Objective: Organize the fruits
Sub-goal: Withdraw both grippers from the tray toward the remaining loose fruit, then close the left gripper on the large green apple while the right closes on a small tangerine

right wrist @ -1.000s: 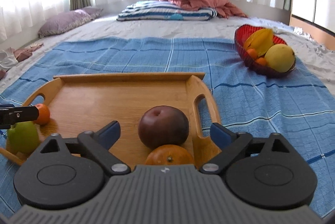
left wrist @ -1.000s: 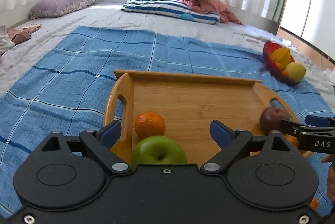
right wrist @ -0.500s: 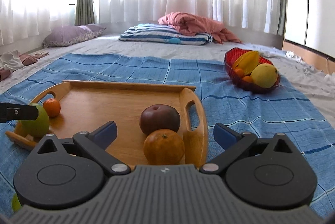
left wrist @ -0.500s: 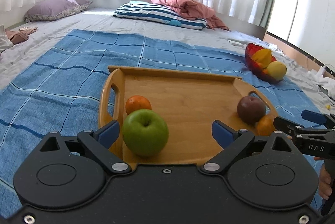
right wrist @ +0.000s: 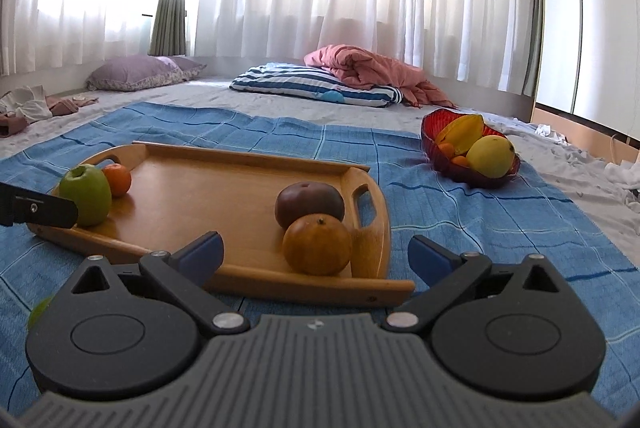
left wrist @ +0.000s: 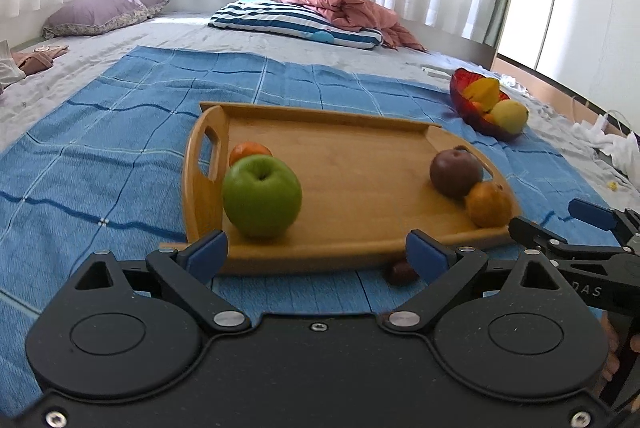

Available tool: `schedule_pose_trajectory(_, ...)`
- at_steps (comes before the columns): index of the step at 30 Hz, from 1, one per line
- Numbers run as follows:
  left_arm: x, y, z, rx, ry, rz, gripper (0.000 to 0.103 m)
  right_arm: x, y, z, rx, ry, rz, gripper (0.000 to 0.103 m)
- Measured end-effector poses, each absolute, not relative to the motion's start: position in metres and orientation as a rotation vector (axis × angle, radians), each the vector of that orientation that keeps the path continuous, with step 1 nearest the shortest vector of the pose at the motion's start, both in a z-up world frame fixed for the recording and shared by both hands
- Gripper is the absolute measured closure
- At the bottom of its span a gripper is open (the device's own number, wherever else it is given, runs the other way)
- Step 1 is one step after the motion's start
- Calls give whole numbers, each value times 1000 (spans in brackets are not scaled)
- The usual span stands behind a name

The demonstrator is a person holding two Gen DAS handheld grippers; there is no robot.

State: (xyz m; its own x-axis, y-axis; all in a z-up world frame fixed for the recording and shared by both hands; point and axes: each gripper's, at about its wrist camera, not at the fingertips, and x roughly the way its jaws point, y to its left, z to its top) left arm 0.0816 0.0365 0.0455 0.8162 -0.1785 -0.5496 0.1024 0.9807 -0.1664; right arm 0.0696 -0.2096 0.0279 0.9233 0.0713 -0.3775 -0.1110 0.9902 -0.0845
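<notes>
A wooden tray (left wrist: 360, 164) lies on the blue blanket. On its left end a green apple (left wrist: 260, 196) sits in front of a small orange (left wrist: 250, 150). On the right end a dark red fruit (left wrist: 456, 174) touches a larger orange (left wrist: 490, 204). My left gripper (left wrist: 316, 254) is open and empty, just short of the tray's near edge. My right gripper (right wrist: 316, 252) is also open and empty, before the tray's (right wrist: 200, 196) right corner; the orange (right wrist: 318, 244) and dark fruit (right wrist: 310, 204) lie ahead of it. It shows from the side (left wrist: 556, 224) in the left wrist view.
A red bowl (left wrist: 480, 120) with a star fruit and a yellow fruit stands on the blanket right of the tray. A small dark fruit (left wrist: 400, 273) lies on the blanket by the tray's near edge. A green fruit (right wrist: 40, 310) peeks out at lower left. Pillows and bedding lie behind.
Both grippers have drawn back and risen from the tray. The green apple and the orange, earlier between their open fingers, now sit ahead of the fingertips on the tray.
</notes>
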Motion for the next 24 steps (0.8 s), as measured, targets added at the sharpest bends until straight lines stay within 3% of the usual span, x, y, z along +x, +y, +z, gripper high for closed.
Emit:
schedule_pose_trajectory(14,35,23,24,-119,560,-217,4,35,-218,8,-38,332,-34,0)
schedule_pose_trajectory(24,16,21,21,-73,487,-246,3,23,-199,-6,-50,415,-12,7)
